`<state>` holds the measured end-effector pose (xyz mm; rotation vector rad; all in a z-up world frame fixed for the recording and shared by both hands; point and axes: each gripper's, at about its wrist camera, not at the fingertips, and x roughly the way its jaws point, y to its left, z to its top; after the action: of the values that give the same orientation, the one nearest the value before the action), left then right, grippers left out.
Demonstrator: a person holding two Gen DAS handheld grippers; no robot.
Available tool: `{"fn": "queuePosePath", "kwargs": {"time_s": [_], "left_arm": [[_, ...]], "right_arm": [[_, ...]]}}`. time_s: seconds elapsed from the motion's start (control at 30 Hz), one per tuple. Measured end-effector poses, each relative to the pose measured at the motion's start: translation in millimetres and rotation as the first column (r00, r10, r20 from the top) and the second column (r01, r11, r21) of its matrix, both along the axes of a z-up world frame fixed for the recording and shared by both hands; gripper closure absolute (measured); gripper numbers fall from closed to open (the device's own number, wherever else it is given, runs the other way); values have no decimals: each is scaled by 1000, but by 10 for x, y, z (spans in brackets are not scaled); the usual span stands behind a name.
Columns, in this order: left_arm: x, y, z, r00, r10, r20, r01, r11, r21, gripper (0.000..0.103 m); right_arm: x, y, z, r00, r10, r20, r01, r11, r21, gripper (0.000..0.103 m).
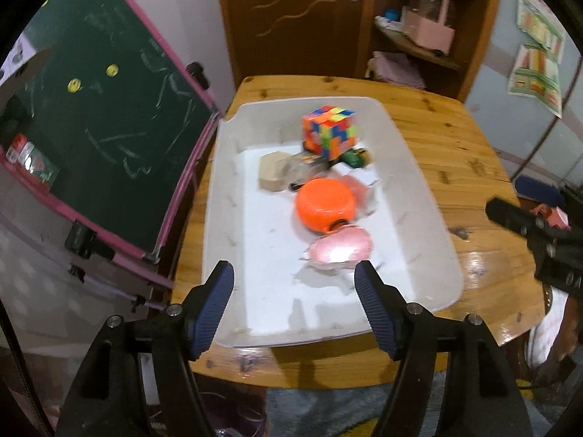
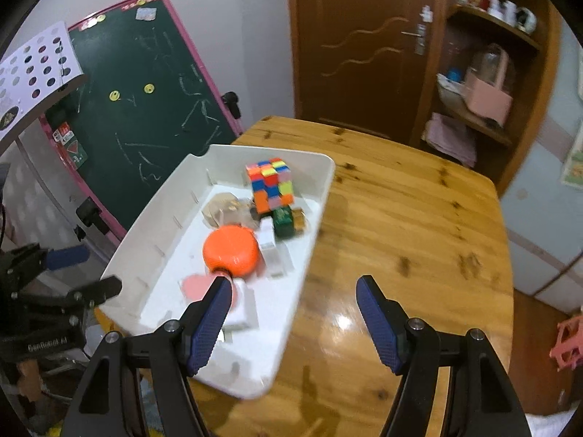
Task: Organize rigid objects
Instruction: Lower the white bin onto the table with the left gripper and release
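Observation:
A white bin (image 1: 233, 189) (image 2: 160, 225) sits on the wooden table (image 1: 448, 145) (image 2: 400, 225). It holds a colourful puzzle cube (image 1: 329, 131) (image 2: 271, 184), an orange round case (image 1: 325, 204) (image 2: 230, 252), a pink object (image 1: 340, 247) (image 2: 196, 286), a beige block (image 1: 273, 173) (image 2: 216, 207) and a green toy (image 1: 355, 157) (image 2: 284, 220). My left gripper (image 1: 294, 282) is open and empty above the bin's near end. My right gripper (image 2: 294, 296) is open and empty over the bin's near right rim.
A green chalkboard with a pink frame (image 1: 102, 116) (image 2: 145, 98) stands left of the table. A brown door (image 1: 291, 14) and wooden shelves (image 1: 430, 29) (image 2: 484, 83) are behind. The right gripper shows at the left view's right edge (image 1: 539, 229).

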<state>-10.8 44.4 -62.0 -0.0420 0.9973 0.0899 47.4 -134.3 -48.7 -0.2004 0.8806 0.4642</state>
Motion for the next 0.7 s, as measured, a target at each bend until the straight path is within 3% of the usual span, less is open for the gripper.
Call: {"fn": "queuePosePath", "kwargs": {"time_s": [0.07, 0.3, 0.5, 0.7], "left_arm": [[-5, -75, 30, 1000, -26, 7, 26, 1000, -10, 30], [-17, -352, 178, 994, -108, 34, 110, 993, -49, 30], [-33, -573, 385, 992, -112, 63, 113, 993, -24, 30], [-54, -763, 572, 988, -115, 103, 119, 992, -37, 30]], "right_arm": [[-95, -125, 18, 1000, -30, -1, 30, 1000, 4, 24], [-376, -531, 130, 991, -130, 18, 130, 992, 0, 24], [-543, -863, 255, 974, -226, 4, 226, 974, 2, 24], [-700, -1071, 464, 947, -317, 44, 319, 947, -36, 24]]}}
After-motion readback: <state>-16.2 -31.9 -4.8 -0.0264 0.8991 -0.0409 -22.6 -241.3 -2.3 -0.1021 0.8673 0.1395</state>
